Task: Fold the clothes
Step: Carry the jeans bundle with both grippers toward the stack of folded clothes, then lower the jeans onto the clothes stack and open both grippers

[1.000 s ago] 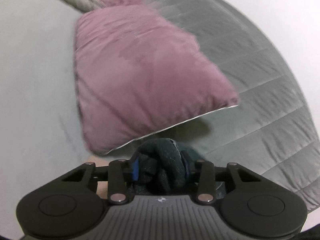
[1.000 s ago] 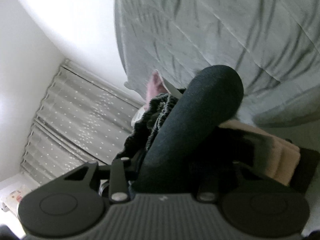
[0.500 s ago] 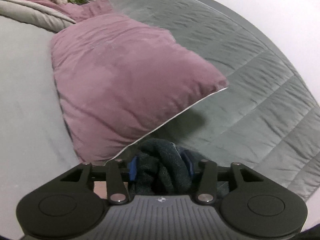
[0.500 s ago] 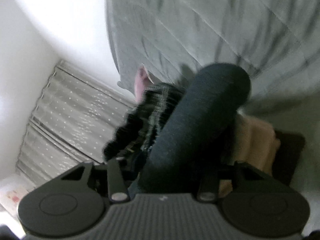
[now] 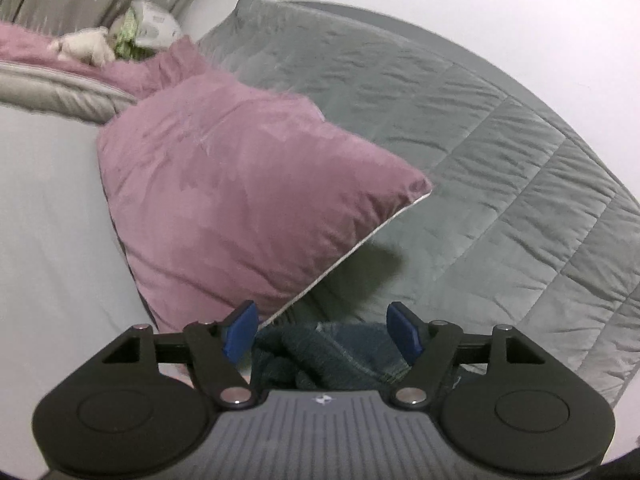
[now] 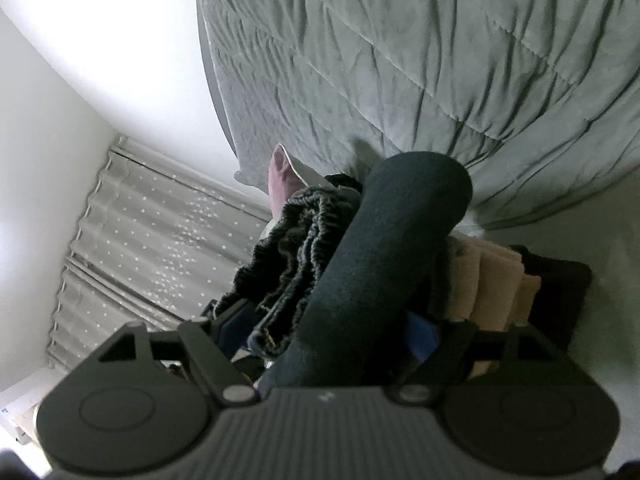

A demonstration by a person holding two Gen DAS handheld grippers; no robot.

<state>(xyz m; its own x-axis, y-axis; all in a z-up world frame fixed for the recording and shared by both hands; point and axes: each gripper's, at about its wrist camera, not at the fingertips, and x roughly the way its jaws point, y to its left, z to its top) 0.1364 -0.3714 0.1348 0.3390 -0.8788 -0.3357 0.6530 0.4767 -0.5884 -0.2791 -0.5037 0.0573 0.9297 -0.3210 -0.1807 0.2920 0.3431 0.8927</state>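
Left gripper (image 5: 322,330) sits at six o'clock in its own view with its blue-padded fingers (image 5: 239,332) spread wide, clear of the cloth on both sides. Between them, low against the gripper body, lies the dark folded garment (image 5: 332,356): bunched teal-black knit with a bluer fold showing toward four o'clock.

Right gripper (image 6: 328,334) also fills six o'clock of its view. Its jaws are spread about as wide, with a thick rounded roll of the same dark garment (image 6: 384,264) standing between them and running up toward one o'clock; the fingertips are mostly buried in fabric, so I cannot tell whether they press it or only flank it. At ten o'clock of that roll hang ribbed, gathered edges of the knit.

Just past the garment at three o'clock in the right view is a stack of beige folded cloth (image 6: 492,280) with something black beyond it.

Farther out in the left view, a mauve pillow (image 5: 248,204) lies from the centre toward ten o'clock, its pale-piped corner pointing to three o'clock, resting partly on a grey quilted blanket (image 5: 500,184) that spreads from twelve to four o'clock. A light sheet (image 5: 48,232) covers nine o'clock.

At eleven o'clock, farthest off, sit a small cream soft toy (image 5: 86,45) and a green-and-white packet (image 5: 148,30), with a star-dotted curtain (image 6: 160,236) behind; the right view shows it at nine o'clock below a white wall.
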